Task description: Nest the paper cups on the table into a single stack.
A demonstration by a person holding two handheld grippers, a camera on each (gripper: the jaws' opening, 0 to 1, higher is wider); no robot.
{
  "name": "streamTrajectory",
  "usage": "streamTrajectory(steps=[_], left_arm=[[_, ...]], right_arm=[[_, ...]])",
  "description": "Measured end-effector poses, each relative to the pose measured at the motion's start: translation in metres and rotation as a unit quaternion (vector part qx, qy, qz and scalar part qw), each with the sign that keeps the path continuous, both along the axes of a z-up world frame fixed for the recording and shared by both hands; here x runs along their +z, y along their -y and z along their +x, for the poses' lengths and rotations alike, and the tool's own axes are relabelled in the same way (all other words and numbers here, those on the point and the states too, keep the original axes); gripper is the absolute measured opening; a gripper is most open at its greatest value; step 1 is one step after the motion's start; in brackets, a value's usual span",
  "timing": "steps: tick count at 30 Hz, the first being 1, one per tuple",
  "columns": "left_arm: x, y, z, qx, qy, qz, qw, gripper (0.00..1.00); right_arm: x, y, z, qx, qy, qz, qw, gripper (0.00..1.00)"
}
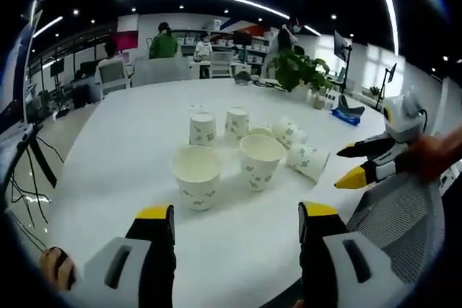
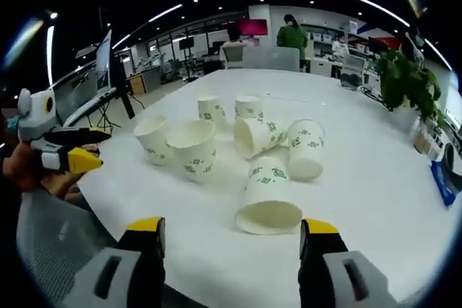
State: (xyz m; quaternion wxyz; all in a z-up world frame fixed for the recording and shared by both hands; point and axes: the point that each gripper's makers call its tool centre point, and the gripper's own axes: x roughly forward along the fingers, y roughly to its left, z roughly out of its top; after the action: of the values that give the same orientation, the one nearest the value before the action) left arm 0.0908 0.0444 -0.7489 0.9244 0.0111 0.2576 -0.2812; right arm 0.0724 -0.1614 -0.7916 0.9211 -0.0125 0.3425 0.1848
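Paper cups [image 1: 238, 153] clustered on white table [image 1: 130, 135], some overlapping, left hand-held gripper [image 1: 237, 223] and right hand-held gripper [image 2: 232, 236] both wide apart, empty.

The left gripper [image 1: 237, 223] has its two yellow-tipped jaws wide apart, with nothing between them. The right gripper [image 2: 234, 236] is the same, jaws spread and empty. In the left gripper view, a hand [image 1: 433, 153] holds the right gripper from behind, just beyond the table's edge.
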Motion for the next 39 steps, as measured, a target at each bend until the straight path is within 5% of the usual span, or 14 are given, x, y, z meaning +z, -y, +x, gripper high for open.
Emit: streamTrajectory(steps=[11, 19, 39], left_arm=[[0.002, -0.002, 0.002, 0.006, 0.002, -0.009, 0.9999, 0.69], [-0.001, -0.004, 0.003, 0.013, -0.010, -0.020, 0.9997, 0.69], [-0.004, -0.002, 0.000, 0.003, -0.022, -0.010, 0.9997, 0.68]], right_arm=[[0.022, -0.008, 0.002, 0.000, 0.016, 0.000, 0.9999, 0.77], [0.054, -0.012, 0.027, 0.006, 0.050, 0.004, 0.9987, 0.74], [0.085, -0.067, 0.063, 0.103, 0.066, 0.005, 0.9924, 0.70]])
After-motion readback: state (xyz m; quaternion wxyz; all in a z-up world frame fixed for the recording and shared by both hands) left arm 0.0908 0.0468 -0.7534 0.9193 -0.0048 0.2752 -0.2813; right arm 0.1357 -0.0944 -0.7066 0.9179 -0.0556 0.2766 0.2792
